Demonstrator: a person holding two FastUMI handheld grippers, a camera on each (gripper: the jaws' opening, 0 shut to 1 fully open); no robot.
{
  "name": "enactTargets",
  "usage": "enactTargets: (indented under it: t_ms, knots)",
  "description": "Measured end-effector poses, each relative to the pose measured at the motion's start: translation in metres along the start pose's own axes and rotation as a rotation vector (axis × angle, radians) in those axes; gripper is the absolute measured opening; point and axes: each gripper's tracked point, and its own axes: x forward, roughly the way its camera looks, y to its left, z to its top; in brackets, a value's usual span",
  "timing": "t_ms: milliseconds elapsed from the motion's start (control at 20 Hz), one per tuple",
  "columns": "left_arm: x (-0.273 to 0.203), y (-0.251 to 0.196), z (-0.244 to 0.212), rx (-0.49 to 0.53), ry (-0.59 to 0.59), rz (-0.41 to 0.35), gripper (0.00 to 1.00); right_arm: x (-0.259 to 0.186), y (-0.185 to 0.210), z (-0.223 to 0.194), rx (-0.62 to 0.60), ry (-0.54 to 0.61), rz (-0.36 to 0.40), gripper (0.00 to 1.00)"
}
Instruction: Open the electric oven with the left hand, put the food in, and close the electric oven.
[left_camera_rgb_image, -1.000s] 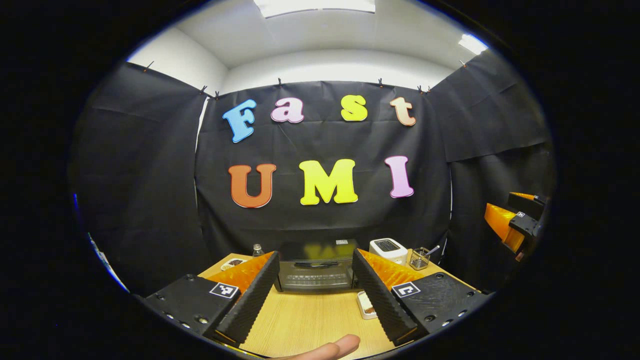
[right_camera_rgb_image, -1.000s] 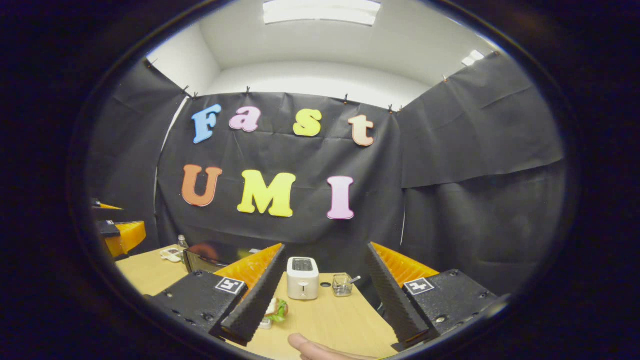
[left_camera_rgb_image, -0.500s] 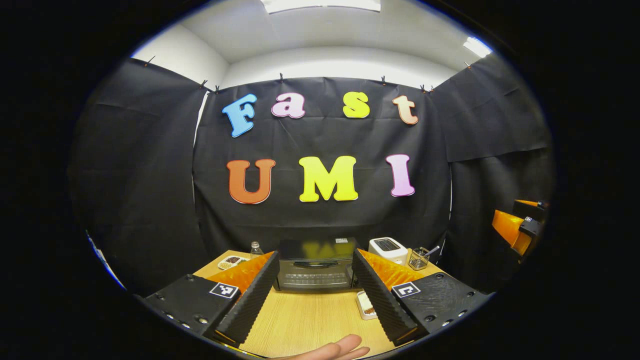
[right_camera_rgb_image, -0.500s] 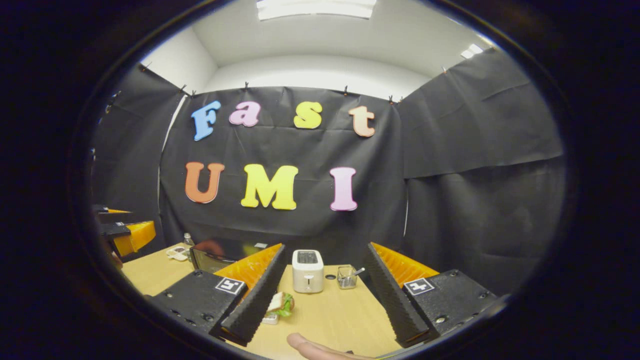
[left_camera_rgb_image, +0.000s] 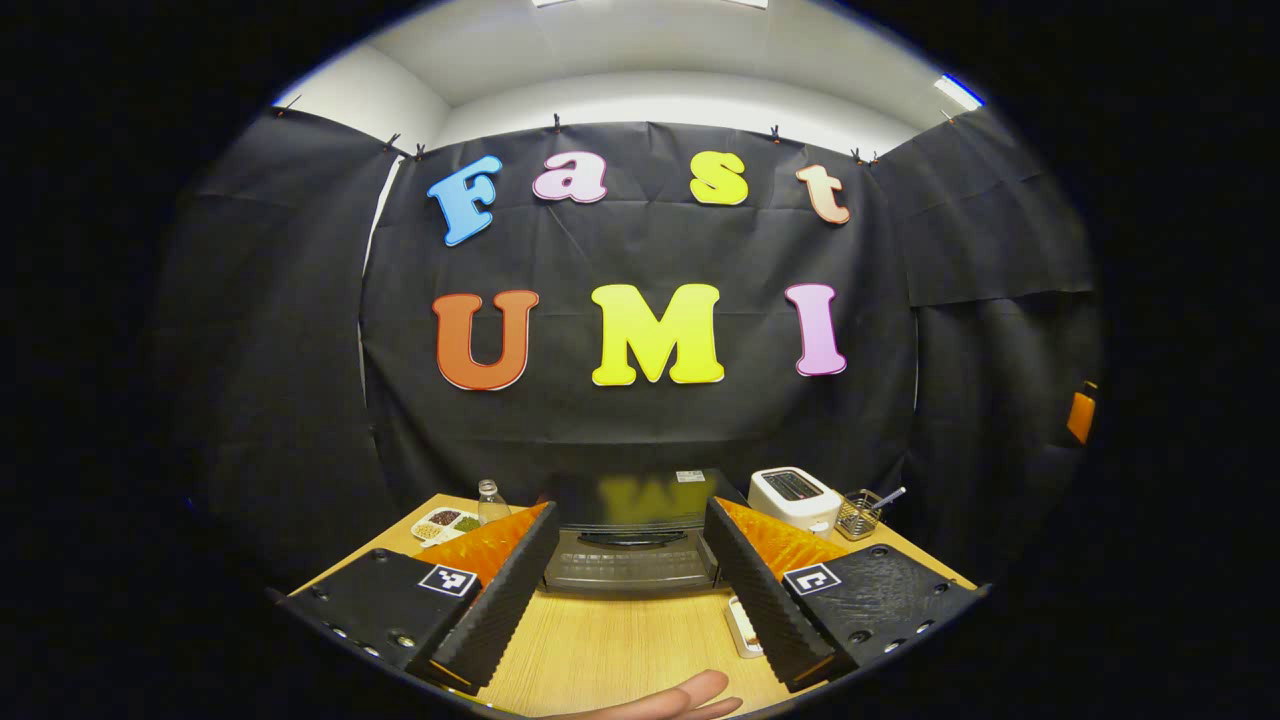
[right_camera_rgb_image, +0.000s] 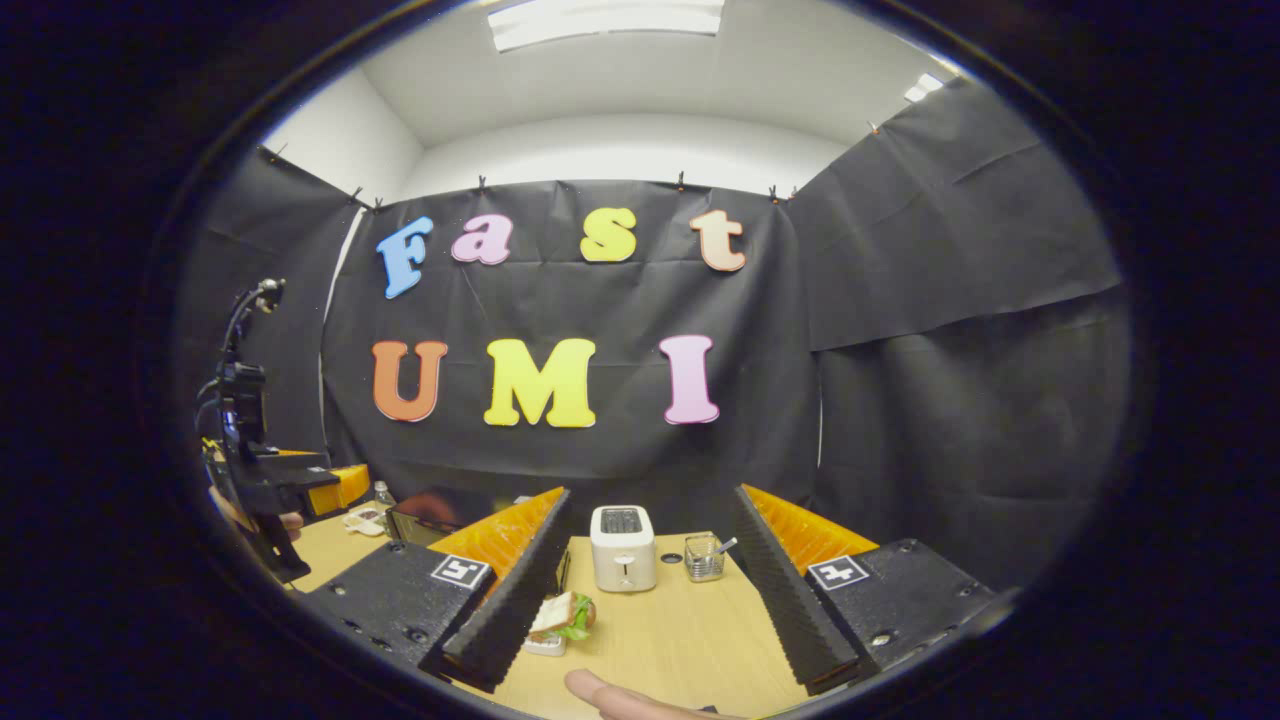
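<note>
The black electric oven (left_camera_rgb_image: 630, 555) stands at the back of the wooden table (left_camera_rgb_image: 610, 650), its door shut and its handle facing me. My left gripper (left_camera_rgb_image: 630, 605) is open in front of it, a short way off. The food, a sandwich (right_camera_rgb_image: 565, 613) on a small white dish, lies on the table beside the left finger of my open right gripper (right_camera_rgb_image: 650, 615). In the left gripper view the dish (left_camera_rgb_image: 742, 627) peeks out beside the right finger. The right gripper view has the oven (right_camera_rgb_image: 430, 512) at the left, with the left gripper (right_camera_rgb_image: 285, 480) and its hand before it.
A white toaster (left_camera_rgb_image: 795, 497) and a wire basket (left_camera_rgb_image: 860, 513) with a utensil stand right of the oven. A small bottle (left_camera_rgb_image: 487, 500) and a divided dish of beans (left_camera_rgb_image: 445, 522) sit to its left. Black cloth walls close in the table.
My left gripper has moved forward toward the oven, which now looks larger. The right gripper has slid toward the edge of the left gripper view. The sandwich shows more fully beside my right finger.
</note>
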Motion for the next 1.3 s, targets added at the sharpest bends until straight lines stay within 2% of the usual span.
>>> enactTargets:
  t_ms: [100,150,200,250,350,400,450,500,550,600,650,700,750,800,850,900,950,1000,1050,1100,1150,1200,1300]
  knots:
    - [0.032,0.005,-0.009,0.01,0.006,0.013,0.95,0.004,-0.003,-0.003,0.002,0.0,0.001,0.95]
    - [0.051,0.007,-0.016,0.017,0.017,0.013,0.95,0.005,-0.006,-0.006,0.001,0.001,0.0,1.0]
    - [0.064,0.009,-0.023,0.025,0.03,0.015,0.95,0.007,-0.011,-0.008,0.002,0.003,-0.005,1.0]
    - [0.079,0.011,-0.028,0.035,0.035,0.016,0.96,0.009,-0.016,-0.01,0.005,0.007,-0.009,0.95]
    - [0.107,0.014,-0.039,0.051,0.048,0.009,0.96,0.011,-0.025,-0.015,0.005,0.015,-0.015,0.95]
    - [0.118,0.014,-0.046,0.045,0.07,0.002,0.96,0.012,-0.03,-0.014,0.002,0.01,-0.019,0.95]
    - [0.126,0.011,-0.055,0.037,0.091,-0.011,1.0,0.012,-0.035,-0.012,0.001,0.001,-0.026,1.0]
    - [0.134,0.008,-0.061,0.031,0.106,-0.014,0.96,0.013,-0.041,-0.012,0.001,-0.007,-0.035,1.0]
    - [0.14,0.007,-0.068,0.029,0.126,-0.013,0.96,0.013,-0.045,-0.011,0.002,-0.012,-0.041,0.95]
    - [0.146,0.004,-0.077,0.027,0.152,-0.014,0.96,0.013,-0.048,-0.011,0.007,-0.014,-0.043,0.95]
    - [0.154,-0.002,-0.088,0.027,0.18,-0.016,0.96,0.012,-0.05,-0.01,0.016,-0.016,-0.044,1.0]
    - [0.159,-0.007,-0.095,0.027,0.201,-0.019,0.96,0.012,-0.052,-0.01,0.021,-0.014,-0.043,0.95]
    - [0.165,-0.012,-0.104,0.027,0.22,-0.023,0.96,0.011,-0.055,-0.009,0.021,-0.015,-0.046,0.95]
    - [0.17,-0.013,-0.113,0.028,0.251,-0.015,0.96,0.01,-0.059,-0.008,0.019,-0.02,-0.053,1.0]
    - [0.172,-0.013,-0.124,0.03,0.286,-0.004,0.96,0.008,-0.063,-0.005,0.017,-0.027,-0.059,0.95]
    - [0.175,-0.013,-0.131,0.032,0.303,0.003,0.96,0.005,-0.066,-0.006,0.013,-0.031,-0.064,1.0]
    - [0.177,-0.014,-0.136,0.031,0.318,0.004,0.96,0.003,-0.067,-0.007,0.008,-0.029,-0.066,0.94]
    - [0.179,-0.017,-0.141,0.026,0.341,-0.002,0.96,0.0,-0.069,-0.008,0.005,-0.026,-0.065,0.94]
    - [0.18,-0.018,-0.144,0.034,0.354,-0.007,0.89,-0.002,-0.071,-0.008,0.005,-0.026,-0.067,0.95]
    - [0.181,-0.017,-0.148,0.033,0.361,-0.008,0.98,-0.003,-0.072,-0.007,0.002,-0.028,-0.069,0.95]
    - [0.18,-0.016,-0.147,0.022,0.361,-0.006,0.91,-0.005,-0.073,-0.006,-0.005,-0.029,-0.072,0.95]
    - [0.179,-0.016,-0.148,0.011,0.367,-0.004,0.99,-0.006,-0.074,-0.006,-0.011,-0.028,-0.074,0.95]
    - [0.175,-0.016,-0.148,0.007,0.38,-0.003,0.99,-0.011,-0.074,-0.003,-0.018,-0.033,-0.073,0.95]
